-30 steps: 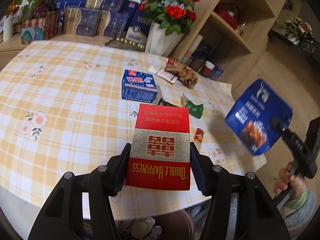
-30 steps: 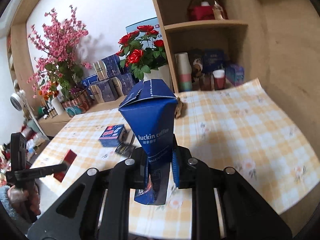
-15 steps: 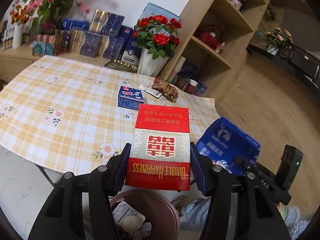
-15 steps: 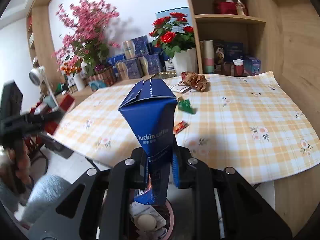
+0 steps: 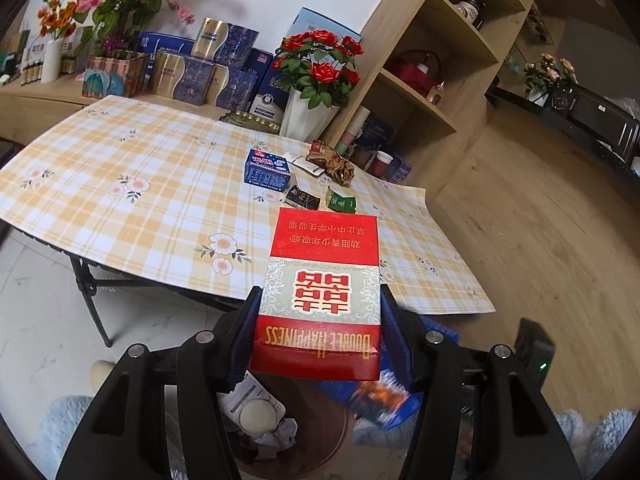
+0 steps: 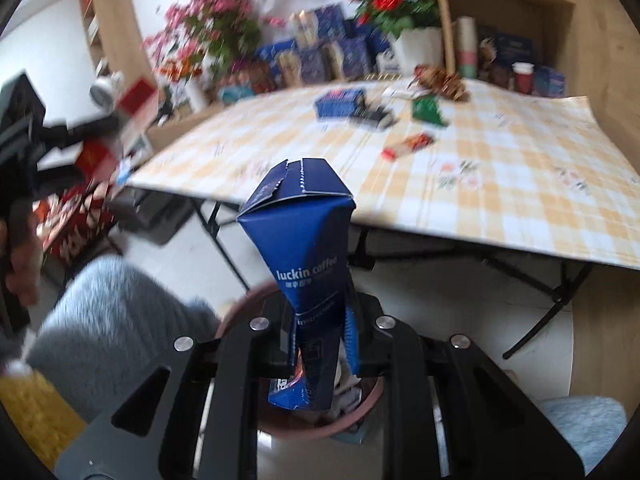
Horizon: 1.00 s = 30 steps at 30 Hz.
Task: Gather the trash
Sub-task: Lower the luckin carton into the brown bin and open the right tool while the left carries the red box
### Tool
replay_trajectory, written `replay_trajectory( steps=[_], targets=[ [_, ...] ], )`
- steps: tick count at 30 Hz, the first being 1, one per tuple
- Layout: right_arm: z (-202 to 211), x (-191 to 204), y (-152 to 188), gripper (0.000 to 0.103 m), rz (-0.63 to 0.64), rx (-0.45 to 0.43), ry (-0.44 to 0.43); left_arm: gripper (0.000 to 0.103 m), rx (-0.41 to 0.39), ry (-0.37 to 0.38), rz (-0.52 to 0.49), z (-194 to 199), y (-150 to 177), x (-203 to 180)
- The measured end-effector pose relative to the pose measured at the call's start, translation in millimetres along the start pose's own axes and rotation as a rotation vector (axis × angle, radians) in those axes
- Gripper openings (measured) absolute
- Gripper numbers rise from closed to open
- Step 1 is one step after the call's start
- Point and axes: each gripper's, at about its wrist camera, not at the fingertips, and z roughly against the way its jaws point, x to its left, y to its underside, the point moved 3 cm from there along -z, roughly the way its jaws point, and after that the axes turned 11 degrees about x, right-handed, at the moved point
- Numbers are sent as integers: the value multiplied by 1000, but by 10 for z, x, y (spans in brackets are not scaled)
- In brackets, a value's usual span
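Observation:
My left gripper (image 5: 320, 300) is shut on a red Double Happiness cigarette box (image 5: 324, 256), held over a brown bin (image 5: 320, 412) with crumpled paper in it. My right gripper (image 6: 320, 340) is shut on a squashed blue luckin coffee carton (image 6: 304, 248), just above the same bin (image 6: 360, 410); that carton (image 5: 380, 396) shows low beside the left fingers. On the checked table (image 5: 140, 184) lie a blue box (image 5: 267, 170), a brown crumpled wrapper (image 5: 336, 164), a black sachet (image 5: 302, 199), a green sachet (image 5: 341, 203) and an orange-red sachet (image 6: 408, 146).
The bin stands on the floor in front of the table's near edge, by its black folding legs (image 5: 92, 304). Fluffy grey fabric (image 6: 108, 320) of the person flanks the bin. A vase of red roses (image 5: 316, 80), gift boxes and a wooden shelf unit (image 5: 432, 60) stand behind the table.
Both grippers have pulled back off the table with their boxes to above the bin. The right one has sunk and tipped downward, and its view is blurred.

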Motion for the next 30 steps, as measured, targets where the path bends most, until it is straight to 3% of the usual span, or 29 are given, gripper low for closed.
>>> replay_trajectory(
  steps=[5, 18, 24, 30],
  targets=[
    [-389, 130, 77, 21, 55, 116, -7, 55, 6, 11, 21, -100, 3, 86],
    [-979, 61, 132, 22, 45, 246, 42, 55, 13, 10, 75, -183, 124, 309],
    [-915, -41, 110, 47, -3, 213, 45, 55, 40, -16, 81, -271, 198, 314],
    [-514, -170, 1, 90, -62, 35, 109, 55, 65, -24, 52, -334, 258, 225]
  ],
)
